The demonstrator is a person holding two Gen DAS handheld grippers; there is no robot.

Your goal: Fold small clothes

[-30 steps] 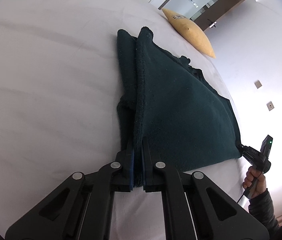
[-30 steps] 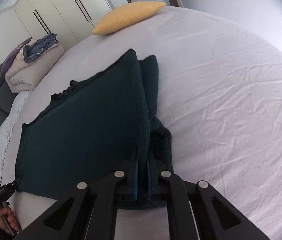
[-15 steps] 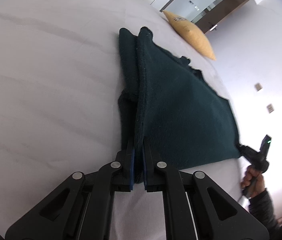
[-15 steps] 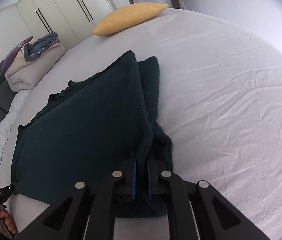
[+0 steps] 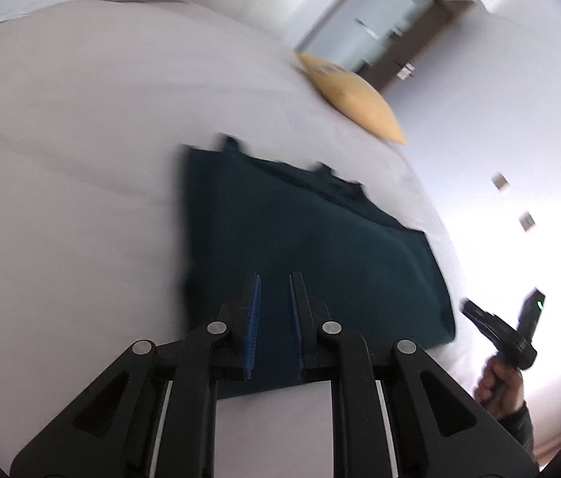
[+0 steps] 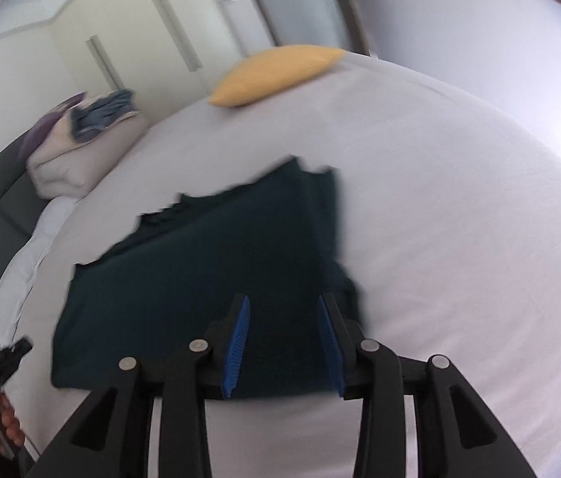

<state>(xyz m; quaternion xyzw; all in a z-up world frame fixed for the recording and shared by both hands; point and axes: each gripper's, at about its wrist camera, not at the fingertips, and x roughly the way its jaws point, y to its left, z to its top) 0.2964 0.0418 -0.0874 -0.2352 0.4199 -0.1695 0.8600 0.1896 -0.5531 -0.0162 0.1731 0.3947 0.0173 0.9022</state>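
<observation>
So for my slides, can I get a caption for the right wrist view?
Right gripper open above the folded dark green cloth on the white bed.

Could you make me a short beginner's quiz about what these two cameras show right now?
1. True or false: the left hand-held gripper is clamped on the dark green cloth.
2. What colour is the pillow at the far side of the bed? A red, B yellow, C black.
3. Fill in: the right hand-held gripper has its jaws ____, with nothing between them.

Key:
1. False. Its jaws stand apart and the cloth lies flat on the bed beyond them.
2. B.
3. Open.
</observation>
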